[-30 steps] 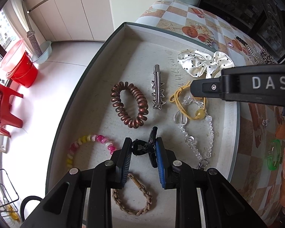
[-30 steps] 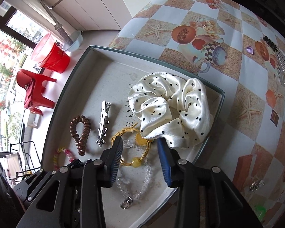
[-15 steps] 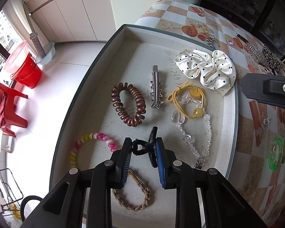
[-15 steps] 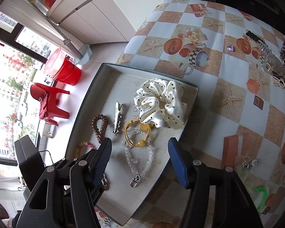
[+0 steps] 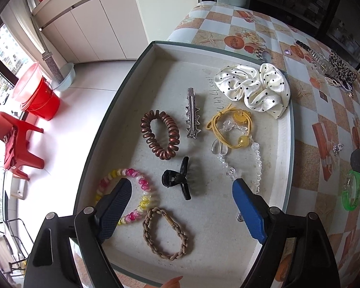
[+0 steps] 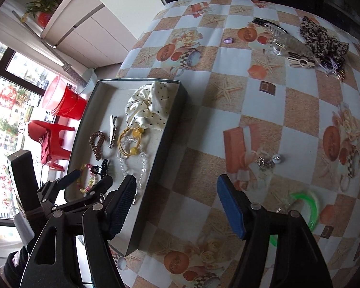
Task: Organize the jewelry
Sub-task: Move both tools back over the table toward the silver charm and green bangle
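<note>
Checked tablecloth (image 6: 228, 55) bearing a tray (image 5: 289, 144). The left gripper (image 5: 180, 189), jaws just opened, stands released above the black claw clip (image 5: 177, 180) lying in the tray; lowering could knock it. The right gripper (image 6: 175, 192), jaws just opened and empty, hangs near the green bangle (image 6: 309, 206), which may slide when pinched.
</note>
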`<state>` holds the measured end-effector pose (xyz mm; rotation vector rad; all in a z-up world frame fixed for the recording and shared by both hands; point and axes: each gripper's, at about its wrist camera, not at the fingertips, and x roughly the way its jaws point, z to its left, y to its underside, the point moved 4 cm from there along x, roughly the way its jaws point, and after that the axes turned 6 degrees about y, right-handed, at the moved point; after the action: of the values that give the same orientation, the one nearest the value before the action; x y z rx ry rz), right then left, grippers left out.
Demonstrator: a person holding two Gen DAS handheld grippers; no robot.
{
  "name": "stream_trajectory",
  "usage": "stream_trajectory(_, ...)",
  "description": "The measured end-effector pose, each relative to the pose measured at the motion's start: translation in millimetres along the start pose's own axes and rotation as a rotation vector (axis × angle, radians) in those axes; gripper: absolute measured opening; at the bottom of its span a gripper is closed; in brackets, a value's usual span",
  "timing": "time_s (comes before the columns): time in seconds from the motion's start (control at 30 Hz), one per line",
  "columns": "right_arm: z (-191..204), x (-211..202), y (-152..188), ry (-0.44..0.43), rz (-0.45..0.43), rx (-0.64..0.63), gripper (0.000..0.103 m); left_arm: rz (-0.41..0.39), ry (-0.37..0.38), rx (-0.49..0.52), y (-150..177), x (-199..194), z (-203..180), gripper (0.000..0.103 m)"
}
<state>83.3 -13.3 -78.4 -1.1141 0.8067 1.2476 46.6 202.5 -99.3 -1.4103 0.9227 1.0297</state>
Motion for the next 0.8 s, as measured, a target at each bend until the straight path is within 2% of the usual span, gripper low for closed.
stream_trajectory(0.03,-6,-2,3,0.004,-0.001,0.012,0.073,-0.002,-0.005,0.008,0,-2,-2,0.099)
stream_trajectory(0.07,-13,-4,6,0.008,-0.002,0.025,0.074,-0.006,-0.011,0.015,0,-4,-4,0.103)
stream_trajectory(0.13,-27,-8,12,0.016,-0.005,0.053,0.081,-0.014,-0.008,0.039,0,-9,-10,0.103)
stream_trajectory(0.53,-109,-23,48,0.1,0.007,0.195,0.084,-0.029,0.044,0.162,-7,-28,-74,0.103)
stream_trajectory(0.8,-145,-20,63,0.158,0.04,0.244,0.084,-0.029,0.104,0.238,-13,-33,-132,0.103)
